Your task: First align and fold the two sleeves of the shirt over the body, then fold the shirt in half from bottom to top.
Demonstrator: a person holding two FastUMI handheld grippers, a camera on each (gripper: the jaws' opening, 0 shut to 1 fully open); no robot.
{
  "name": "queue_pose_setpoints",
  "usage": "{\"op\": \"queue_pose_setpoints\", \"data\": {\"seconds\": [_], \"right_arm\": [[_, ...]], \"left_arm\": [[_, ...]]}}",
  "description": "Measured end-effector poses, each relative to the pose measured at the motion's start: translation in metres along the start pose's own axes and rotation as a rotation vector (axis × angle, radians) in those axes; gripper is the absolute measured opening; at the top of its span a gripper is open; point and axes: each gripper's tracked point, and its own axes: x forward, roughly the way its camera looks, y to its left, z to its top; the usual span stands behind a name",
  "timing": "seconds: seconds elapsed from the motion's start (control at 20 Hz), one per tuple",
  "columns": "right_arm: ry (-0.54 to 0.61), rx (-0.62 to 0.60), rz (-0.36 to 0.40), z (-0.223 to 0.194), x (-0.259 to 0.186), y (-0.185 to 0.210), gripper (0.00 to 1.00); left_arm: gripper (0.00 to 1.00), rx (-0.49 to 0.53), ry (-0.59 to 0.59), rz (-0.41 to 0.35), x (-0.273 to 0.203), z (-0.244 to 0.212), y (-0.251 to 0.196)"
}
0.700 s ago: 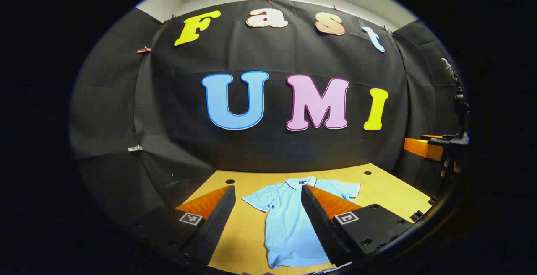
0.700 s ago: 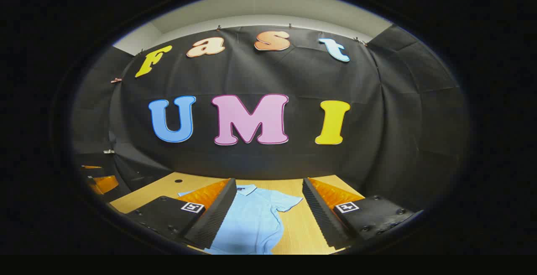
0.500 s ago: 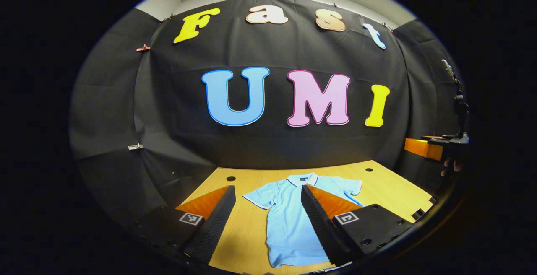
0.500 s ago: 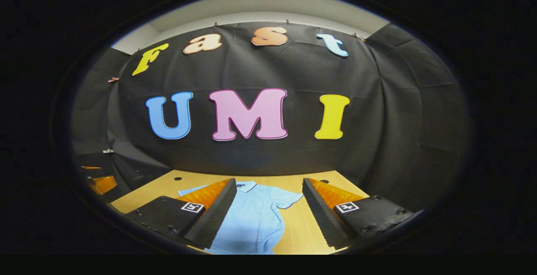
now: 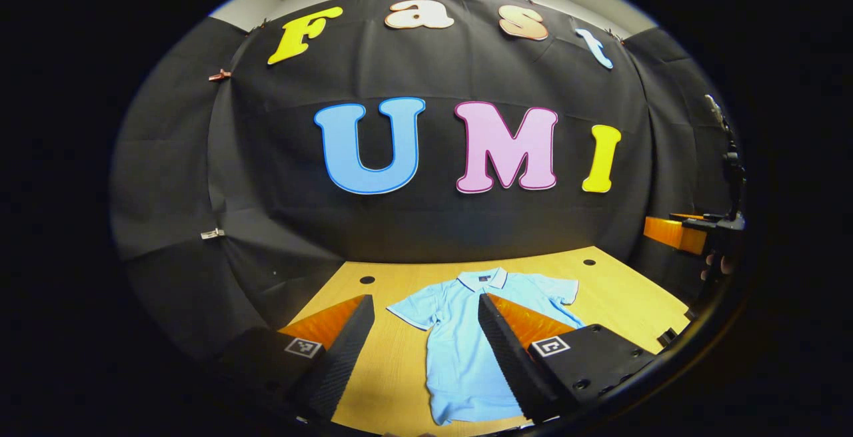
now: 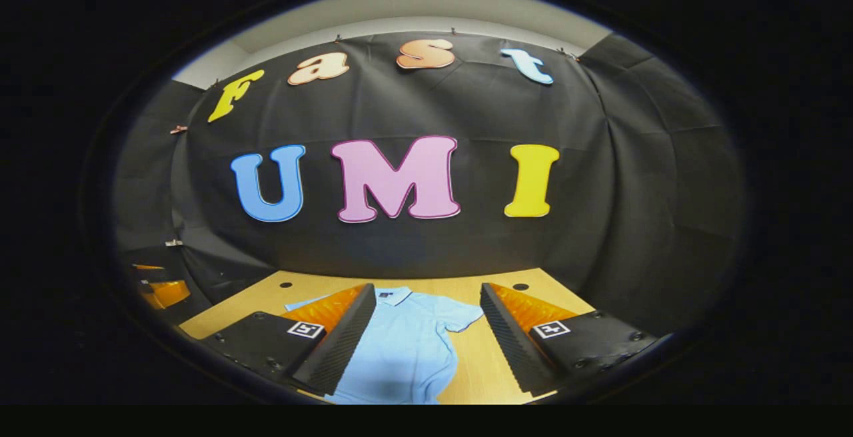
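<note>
Shirt (image 5: 460, 344) is sliding further into frame as both cameras are tipping downward: compared with a moment ago, more wooden tabletop (image 5: 613, 290) is showing in the left gripper view, and the far table edge is sitting higher in the right gripper view too. That is reading as both grippers dipping toward the garment, an approach and nothing more, since no fold is started yet.

The light blue polo shirt is lying flat, collar (image 5: 482, 280) at the far end, hem near, both short sleeves spread out to the sides. The left sleeve (image 5: 412, 308) and the right sleeve (image 5: 556, 288) are both unfolded, so the first step of the task is all to come, I'd judge.

The left gripper (image 5: 426, 307) is hanging above the shirt with its fingers spread wide and nothing between them. The right gripper (image 6: 428, 297) is doing the same, fingers wide apart and empty, framing the collar and the right sleeve (image 6: 460, 317) from above. The right gripper is also peeking in at the far right of the left gripper view, with fingertips of the hand (image 5: 718, 265) holding it.

The table is pale wood with small dark holes (image 5: 367, 280) near its far corners, and black cloth is wrapping the booth on all sides.
</note>
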Motion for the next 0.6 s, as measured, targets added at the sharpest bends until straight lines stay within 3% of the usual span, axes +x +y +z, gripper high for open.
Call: {"op": "queue_pose_setpoints", "data": {"seconds": [0.25,0.4,0.6], "right_arm": [[-0.032,-0.086,0.1,0.006,0.019,0.028,0.97],[-0.031,-0.054,0.121,0.005,0.029,0.034,0.98],[0.013,-0.133,0.109,-0.014,0.054,0.014,0.97]], "left_arm": [[0.98,-0.012,-0.079,0.011,0.0,0.028,-0.006],[0.98,-0.048,-0.084,0.026,0.001,0.026,-0.005],[0.98,-0.081,-0.088,0.023,0.014,0.032,-0.011]]}}
